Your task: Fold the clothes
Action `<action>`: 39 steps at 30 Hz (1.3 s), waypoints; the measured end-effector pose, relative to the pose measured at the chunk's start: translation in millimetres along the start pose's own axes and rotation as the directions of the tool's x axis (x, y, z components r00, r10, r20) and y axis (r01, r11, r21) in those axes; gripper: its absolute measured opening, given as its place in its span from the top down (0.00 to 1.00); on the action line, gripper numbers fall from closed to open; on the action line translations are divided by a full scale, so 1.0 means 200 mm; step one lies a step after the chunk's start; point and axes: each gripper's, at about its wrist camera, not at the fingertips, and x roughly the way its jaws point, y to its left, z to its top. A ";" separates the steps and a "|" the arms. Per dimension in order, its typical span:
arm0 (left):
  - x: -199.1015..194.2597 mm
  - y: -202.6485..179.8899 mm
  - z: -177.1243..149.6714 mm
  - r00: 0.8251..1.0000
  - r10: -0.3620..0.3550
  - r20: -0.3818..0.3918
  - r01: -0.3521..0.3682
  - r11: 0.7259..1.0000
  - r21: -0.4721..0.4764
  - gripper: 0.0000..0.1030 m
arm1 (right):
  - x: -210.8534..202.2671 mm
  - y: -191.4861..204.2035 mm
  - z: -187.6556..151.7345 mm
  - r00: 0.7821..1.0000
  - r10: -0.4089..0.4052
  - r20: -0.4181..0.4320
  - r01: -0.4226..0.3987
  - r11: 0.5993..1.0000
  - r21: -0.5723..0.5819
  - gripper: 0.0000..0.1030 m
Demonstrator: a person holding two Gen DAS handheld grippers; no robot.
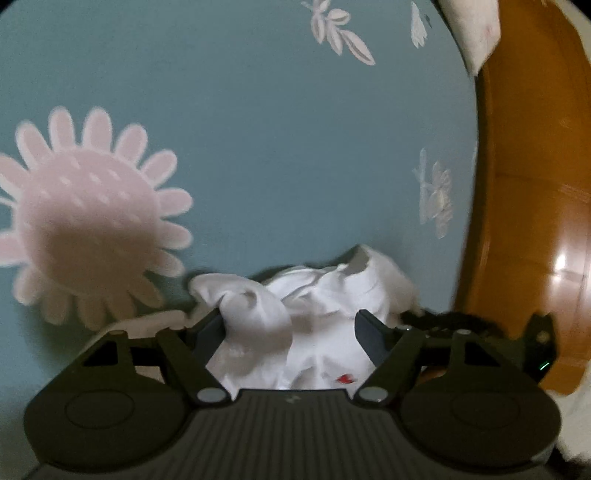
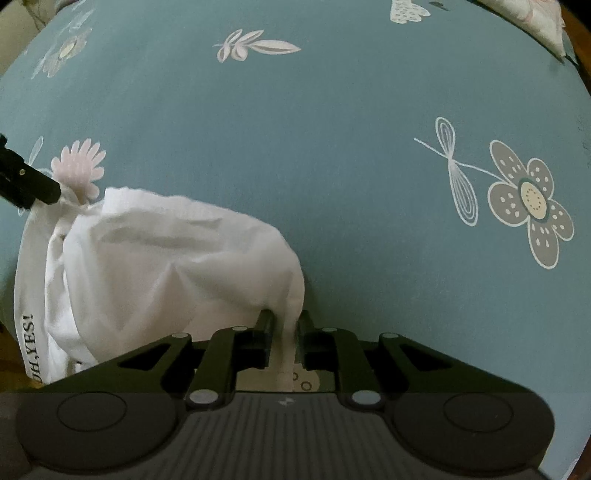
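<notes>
A bed (image 2: 332,155) fills both views, covered by a smooth teal sheet printed with flat flowers: a big pale pink daisy (image 1: 88,225) with rounded petals, a grey five-petalled flower (image 2: 532,205) with a cream centre, and thin white outline leaves. Along the right edge of the left wrist view runs a glossy orange-brown wooden floor (image 1: 535,184), catching a bright reflection. A pale pillow corner (image 1: 476,33) shows at the top.

On the sheet lies a white shirt (image 2: 166,266), soft thin cotton, bunched into rumpled folds and shallow creases. Black printed letters run along its left edge in the right wrist view, and a small red mark shows on it in the left wrist view.

The left hand-held gripper (image 1: 291,332), matte black with ribbed housing and grey-blue pads, stands wide, with crumpled cloth of the shirt (image 1: 314,314) bulging between the fingers, the pads not pressing it.

The right hand-held gripper (image 2: 286,339) is narrow, a thin twisted strip of the shirt running between its fingers; whether the pads press on it I cannot tell.
</notes>
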 end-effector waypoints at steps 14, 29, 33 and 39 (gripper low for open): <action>0.02 0.08 -0.02 1.000 0.002 0.011 -0.001 0.996 -0.092 0.82 | 0.01 -0.16 0.08 0.989 0.146 0.020 -0.148 0.985 0.091 0.64; -0.30 -0.32 -0.17 0.977 0.102 0.185 -0.174 0.888 0.425 0.85 | 0.11 -0.27 0.15 0.934 0.354 0.054 -0.357 0.915 0.188 0.95; -0.37 -0.34 -0.17 0.961 0.101 0.259 -0.206 0.884 0.420 0.85 | -0.04 -0.26 0.20 0.940 0.311 0.141 -0.331 0.931 0.151 0.96; -0.46 -0.37 -0.05 0.901 0.161 0.403 -0.335 0.850 0.408 0.88 | -0.15 -0.26 0.35 0.949 0.194 0.250 -0.223 0.970 0.093 0.96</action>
